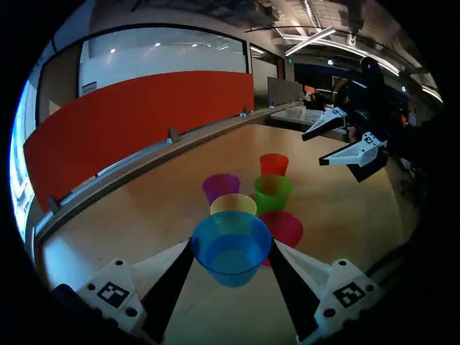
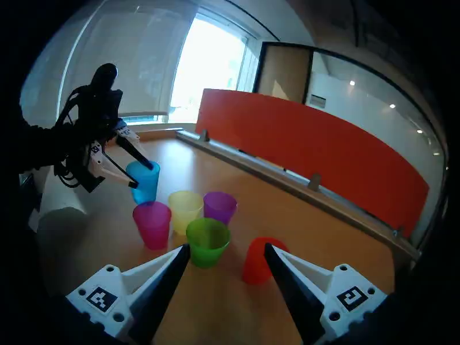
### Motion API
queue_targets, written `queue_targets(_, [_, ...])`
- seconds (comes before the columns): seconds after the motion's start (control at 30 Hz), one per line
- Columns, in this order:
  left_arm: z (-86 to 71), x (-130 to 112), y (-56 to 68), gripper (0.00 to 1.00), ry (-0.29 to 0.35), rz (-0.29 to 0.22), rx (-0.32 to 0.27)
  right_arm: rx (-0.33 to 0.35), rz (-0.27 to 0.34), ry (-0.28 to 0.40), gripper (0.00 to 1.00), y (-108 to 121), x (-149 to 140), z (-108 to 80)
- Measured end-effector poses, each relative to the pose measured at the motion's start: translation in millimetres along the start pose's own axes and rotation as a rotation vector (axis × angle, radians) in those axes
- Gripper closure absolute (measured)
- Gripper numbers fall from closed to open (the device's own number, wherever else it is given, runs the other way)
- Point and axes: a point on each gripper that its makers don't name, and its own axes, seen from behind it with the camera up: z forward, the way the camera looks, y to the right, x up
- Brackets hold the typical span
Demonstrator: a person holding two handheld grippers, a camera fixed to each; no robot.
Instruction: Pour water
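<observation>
Gripping the blue cup point(image 1: 231, 256) between both fingers, left tool point(image 1: 231, 244) holds it next to the other cups point(image 1: 271, 192) on the desk point(image 1: 144, 213); right tool point(image 2: 225, 248) hangs open near the orange-red cup point(image 2: 253, 264).

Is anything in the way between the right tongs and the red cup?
Nothing visible. The red cup sits just ahead of the open right tongs, by their right fingertip; the green cup stands beside it, to the left.

Each view looks low across the table point(image 1: 172, 190) point(image 2: 322, 230) from opposite sides, sharing the cups point(image 1: 272, 192) point(image 2: 207, 238) between them.
</observation>
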Motion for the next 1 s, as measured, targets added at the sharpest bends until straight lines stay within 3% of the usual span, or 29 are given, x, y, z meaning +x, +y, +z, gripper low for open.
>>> queue_targets(0.47, [-33.3, 19, 12.2, 0.13, 0.071, -0.025, 0.040, 0.037, 0.004, -0.020, 0.00, -10, -6, 21.9])
queue_targets(1.0, [-76.7, 18, 23.7, 0.13, 0.108, -0.062, 0.092, 0.088, 0.000, -0.082, 0.00, -25, -30, 59.1])
